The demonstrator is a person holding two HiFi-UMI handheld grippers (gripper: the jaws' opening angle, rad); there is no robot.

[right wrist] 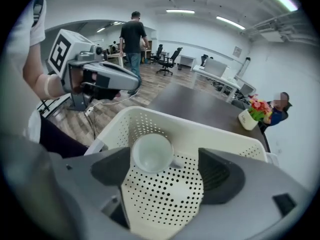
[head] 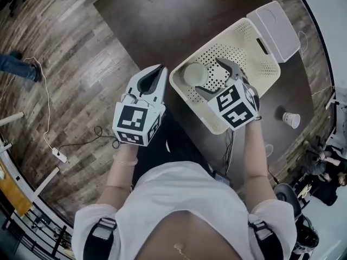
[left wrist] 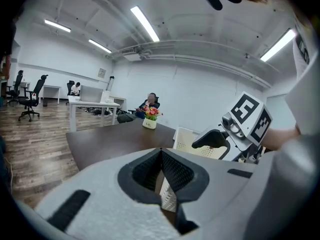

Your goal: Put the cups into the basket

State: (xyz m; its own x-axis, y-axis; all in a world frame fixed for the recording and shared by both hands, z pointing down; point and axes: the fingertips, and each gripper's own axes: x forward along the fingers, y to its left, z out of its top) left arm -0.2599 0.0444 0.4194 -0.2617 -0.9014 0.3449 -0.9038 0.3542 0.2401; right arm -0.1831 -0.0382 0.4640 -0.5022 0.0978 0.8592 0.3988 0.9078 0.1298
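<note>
A white cup (head: pixel 194 73) (right wrist: pixel 151 153) rests on the perforated floor of the cream basket (head: pixel 260 72) (right wrist: pixel 210 134), near its left wall. My right gripper (head: pixel 207 75) (right wrist: pixel 165 171) hangs open just above the basket, its jaws to either side of the cup and not touching it. My left gripper (head: pixel 157 70) (left wrist: pixel 162 176) is shut and empty, off the basket's left side beyond the table edge. A second white cup (head: pixel 291 119) stands on the dark table (head: pixel 179 20) to the right of the basket.
A cream lid (head: pixel 276 28) lies against the basket's far right corner. A flower pot (right wrist: pixel 247 118) (left wrist: pixel 149 120) stands at the table's far end. Cables (head: pixel 81 140) trail on the wooden floor at left. People are in the room, one standing (right wrist: pixel 133 36).
</note>
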